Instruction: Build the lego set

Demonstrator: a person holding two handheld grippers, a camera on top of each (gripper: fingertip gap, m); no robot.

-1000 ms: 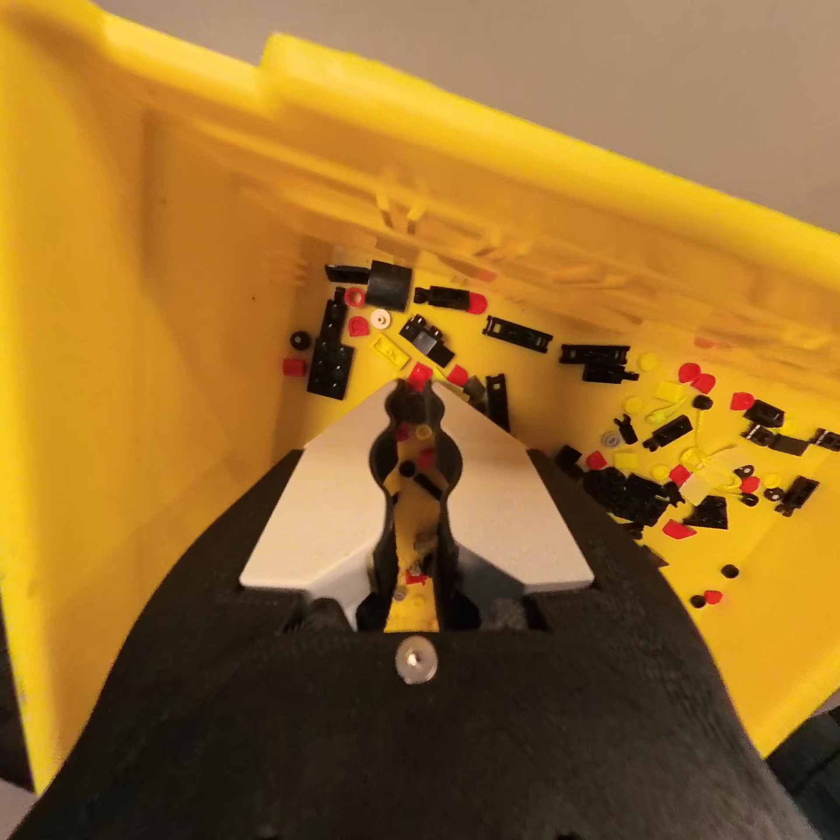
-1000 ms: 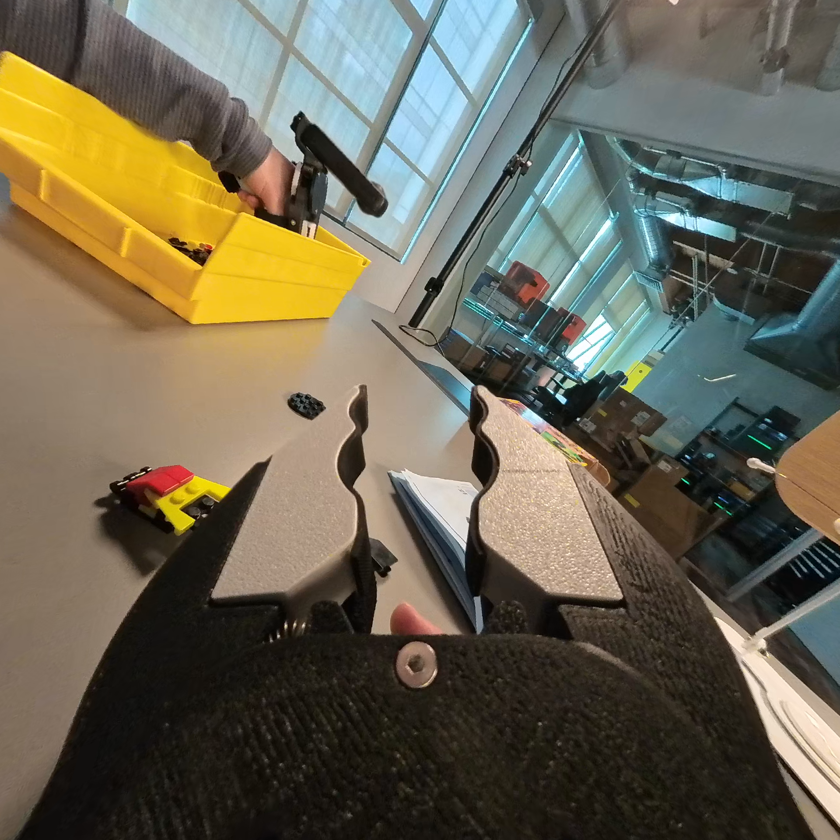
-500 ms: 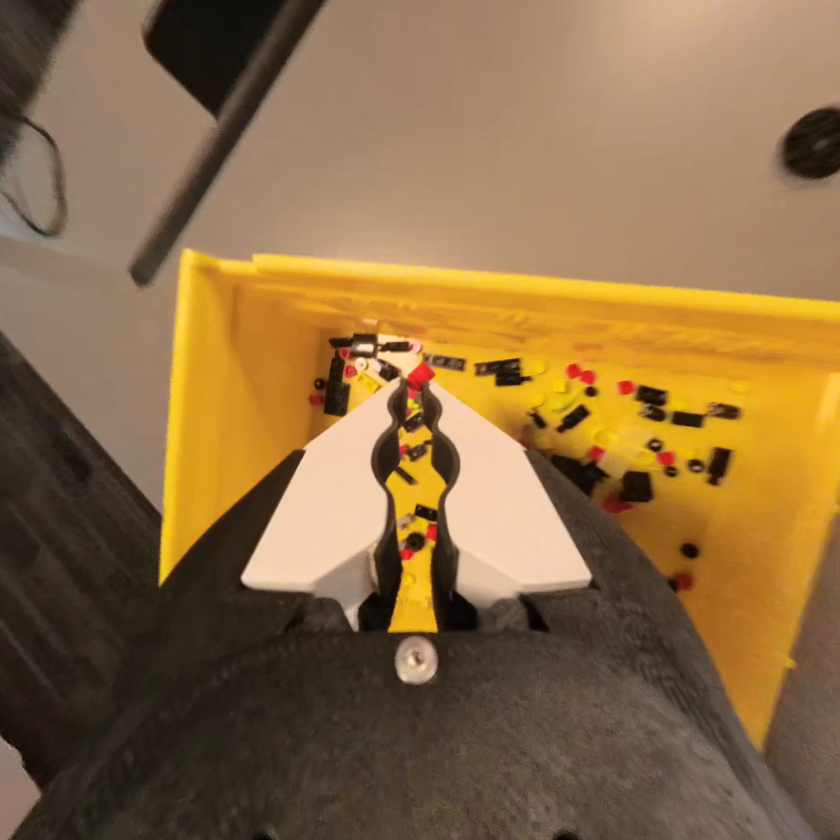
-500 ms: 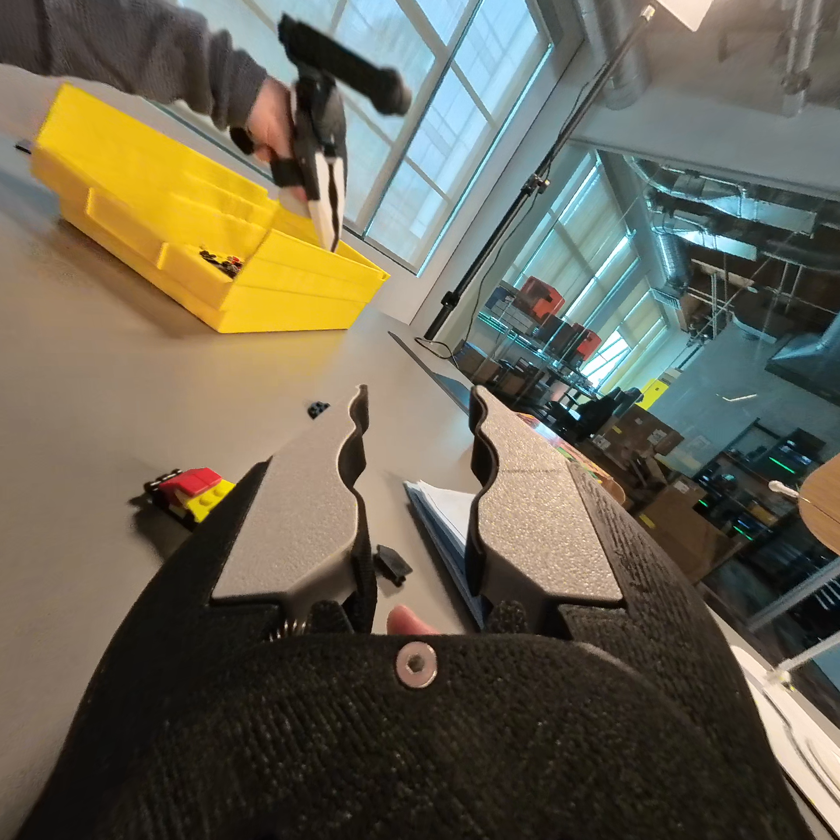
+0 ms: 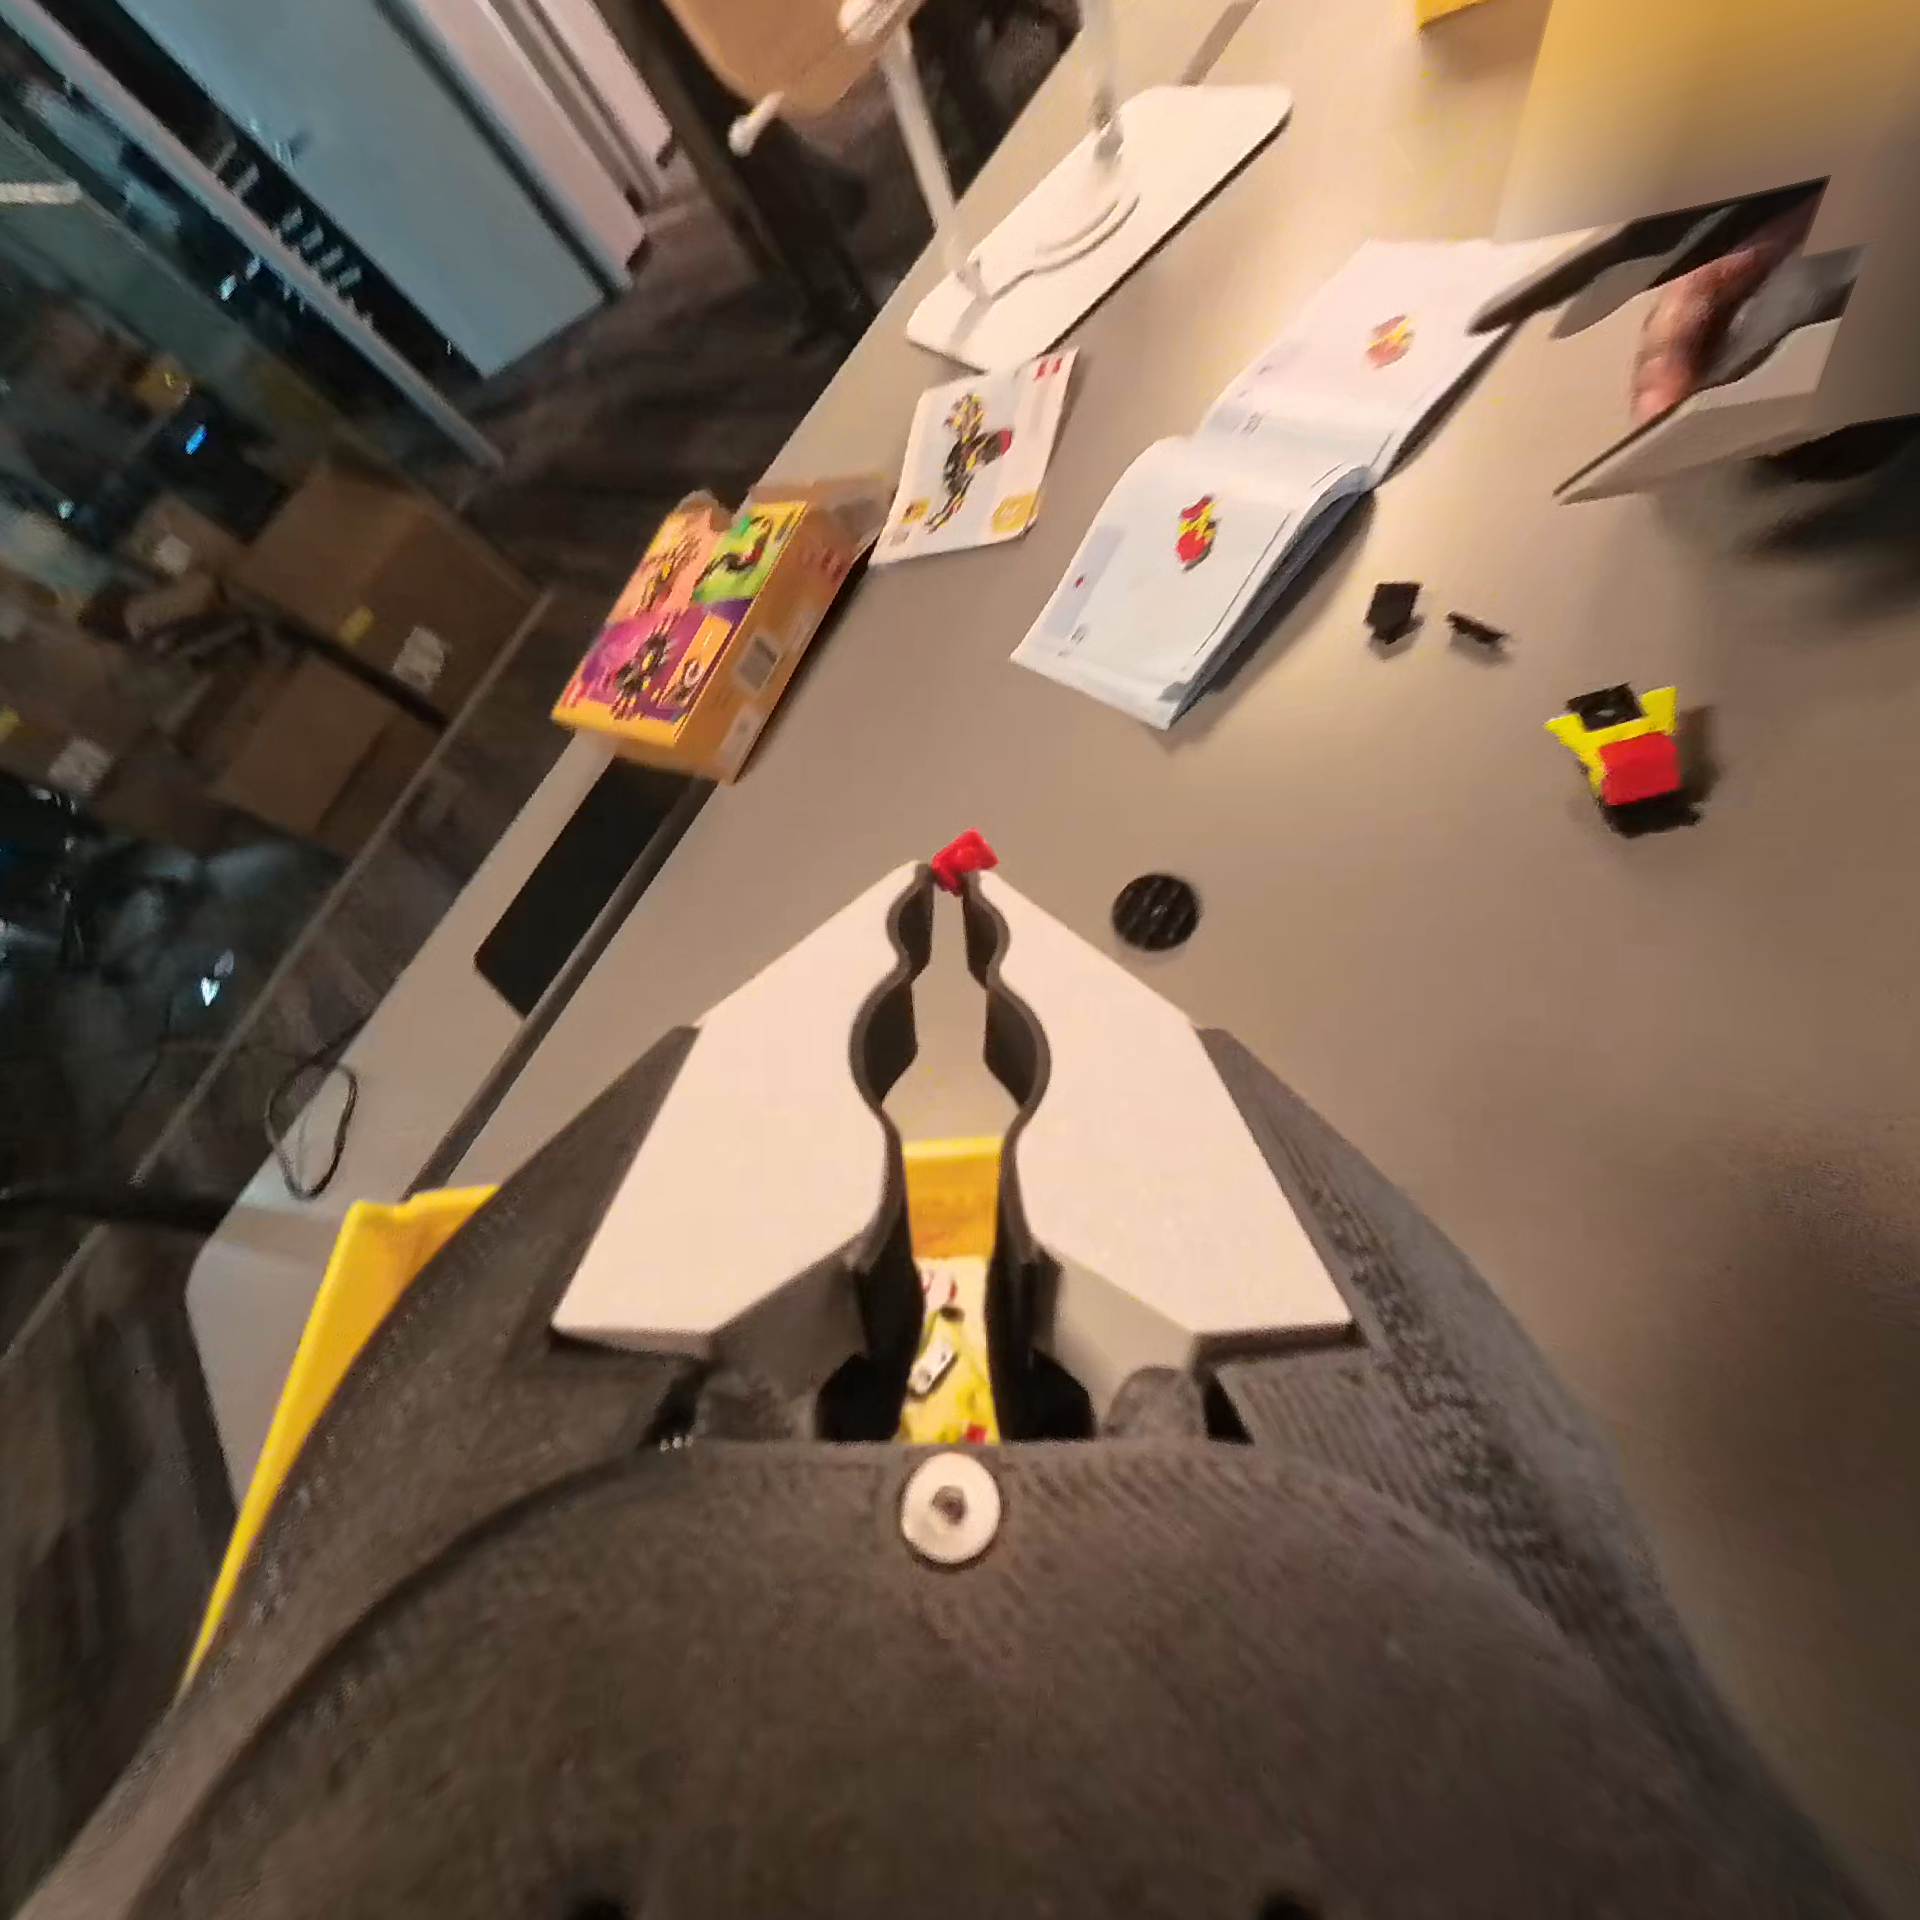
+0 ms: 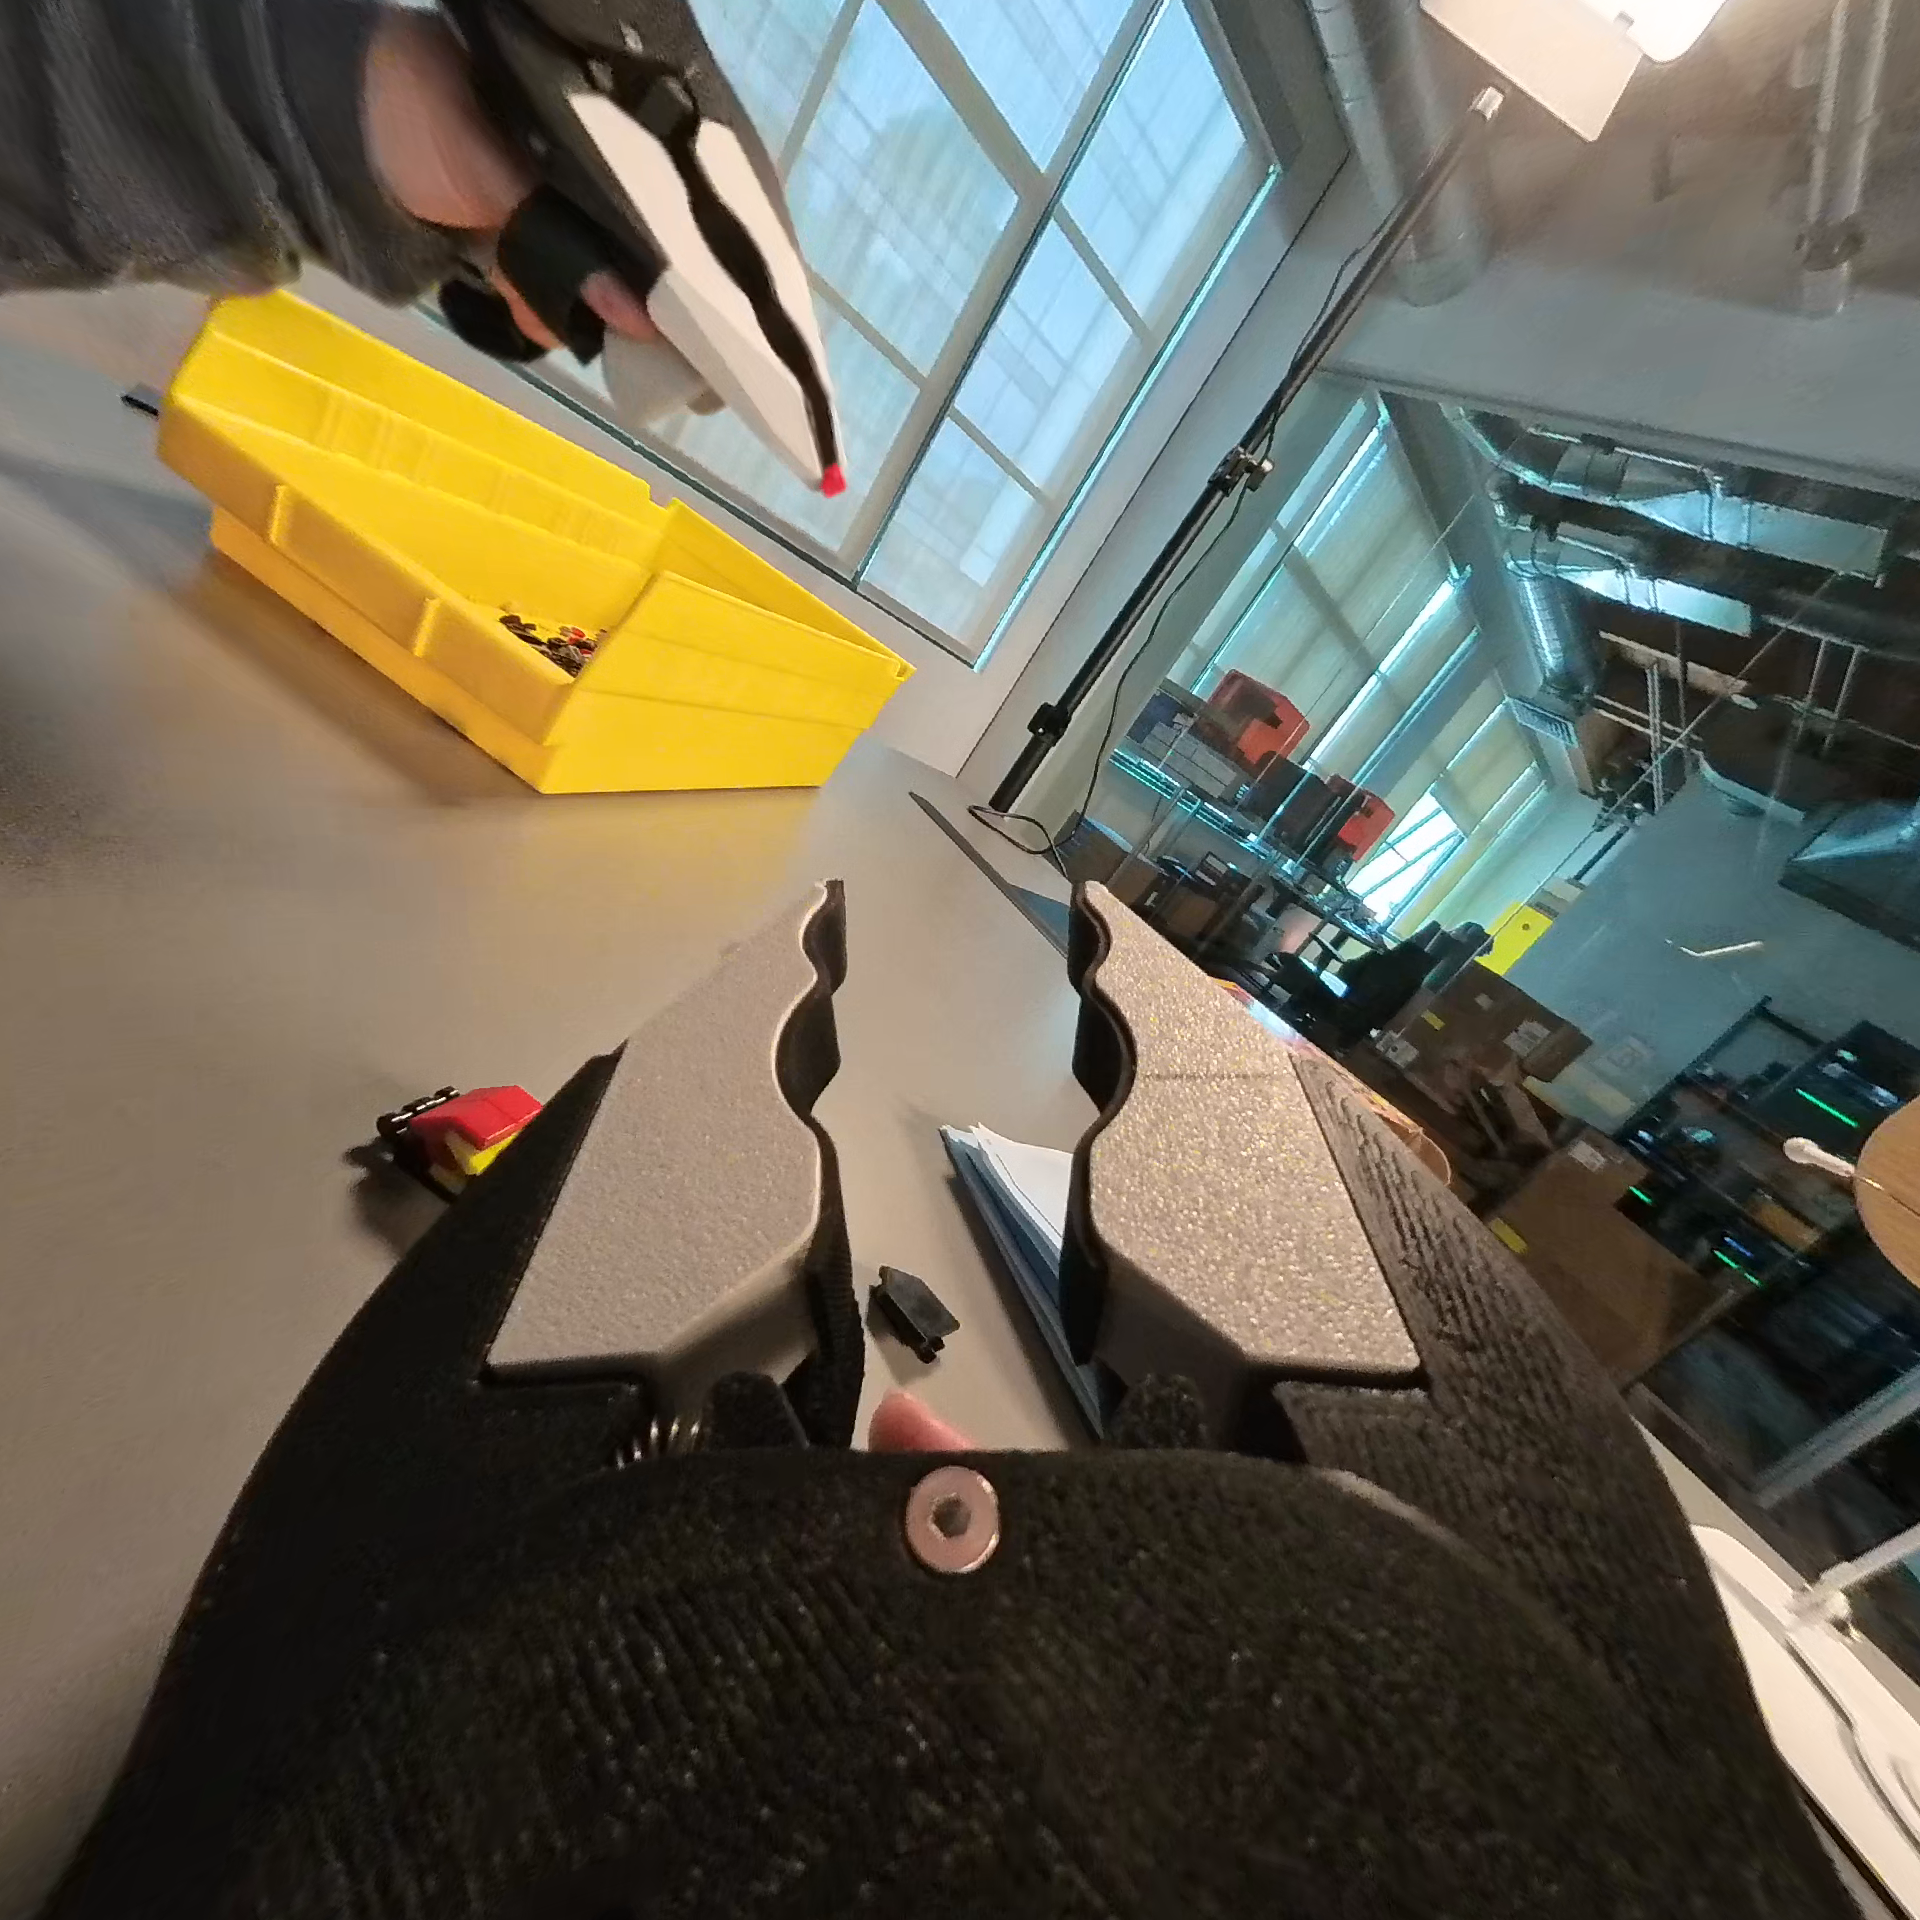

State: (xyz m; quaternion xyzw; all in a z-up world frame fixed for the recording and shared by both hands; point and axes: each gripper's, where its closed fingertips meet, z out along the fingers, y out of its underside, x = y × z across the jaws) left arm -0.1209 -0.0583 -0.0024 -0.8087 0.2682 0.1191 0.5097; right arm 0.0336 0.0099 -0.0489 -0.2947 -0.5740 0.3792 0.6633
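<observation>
Lifted clear of the bin point(image 6: 540, 665) since a second ago, the left gripper point(image 5: 951, 883) now hangs in the air above the table point(image 5: 1351, 987), its tips pinched on a red piece point(image 5: 961, 858). That piece sits at the very tip, only partly caught, between the bin and the model point(image 5: 1626, 764).

Such a piece is likely light, rigid and slick; a pinch across its flat sides should hold, but a knock could twist it loose. Pressing it onto the model will probably need the model steadied, since that small block would slide easily.

In the right view the left gripper points down and away from the bin, held in a sleeved hand point(image 6: 436, 156). The right gripper point(image 6: 951, 925) lies low beside the model, jaws apart and empty, with a black piece point(image 6: 914, 1325) on the table between its fingers.
</observation>
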